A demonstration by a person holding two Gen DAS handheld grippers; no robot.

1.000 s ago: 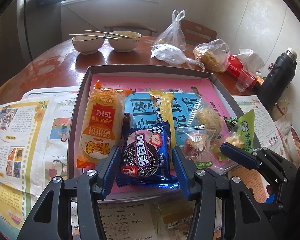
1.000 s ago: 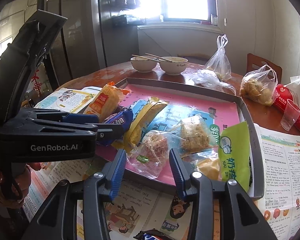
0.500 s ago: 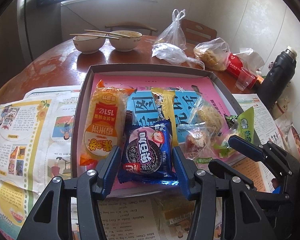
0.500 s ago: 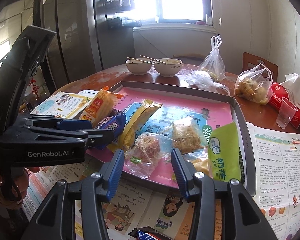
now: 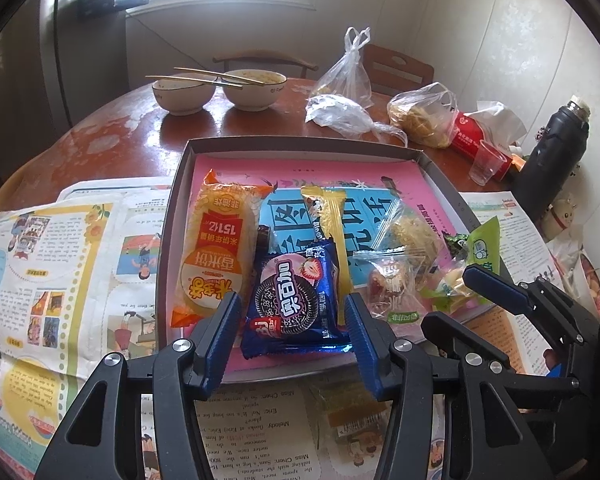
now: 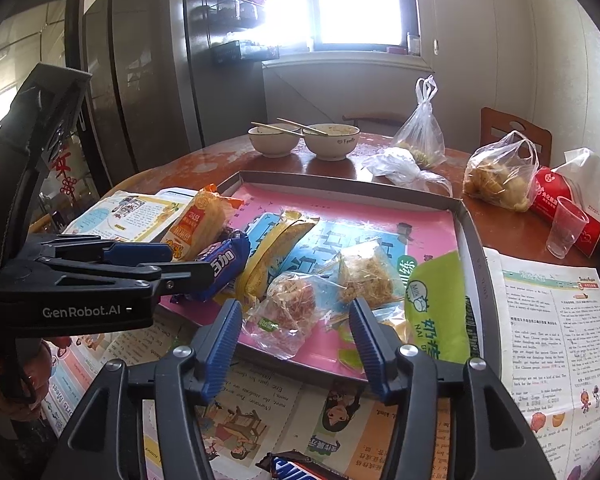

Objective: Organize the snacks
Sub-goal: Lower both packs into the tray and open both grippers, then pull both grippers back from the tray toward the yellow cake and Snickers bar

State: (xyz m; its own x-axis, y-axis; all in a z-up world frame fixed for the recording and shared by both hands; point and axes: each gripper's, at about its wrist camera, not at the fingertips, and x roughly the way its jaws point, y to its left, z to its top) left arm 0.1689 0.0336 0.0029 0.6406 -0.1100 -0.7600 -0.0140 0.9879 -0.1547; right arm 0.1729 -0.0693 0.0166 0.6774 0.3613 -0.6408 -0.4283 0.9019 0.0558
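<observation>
Left wrist view: left gripper point(image 5: 292, 332) part open, straddling the blue cookie pack point(image 5: 294, 304) at the tray point(image 5: 180, 200) front edge, pads apart from it.
Right wrist view: right gripper point(image 6: 296, 336) jaws opening, holding nothing; clear candy bag point(image 6: 288, 312) lies between them in the tray.

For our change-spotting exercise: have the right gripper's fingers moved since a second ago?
Yes. The right gripper's fingers are opening: both have spread outward from the clear snack packet lying ungripped between them on the tray.
</observation>
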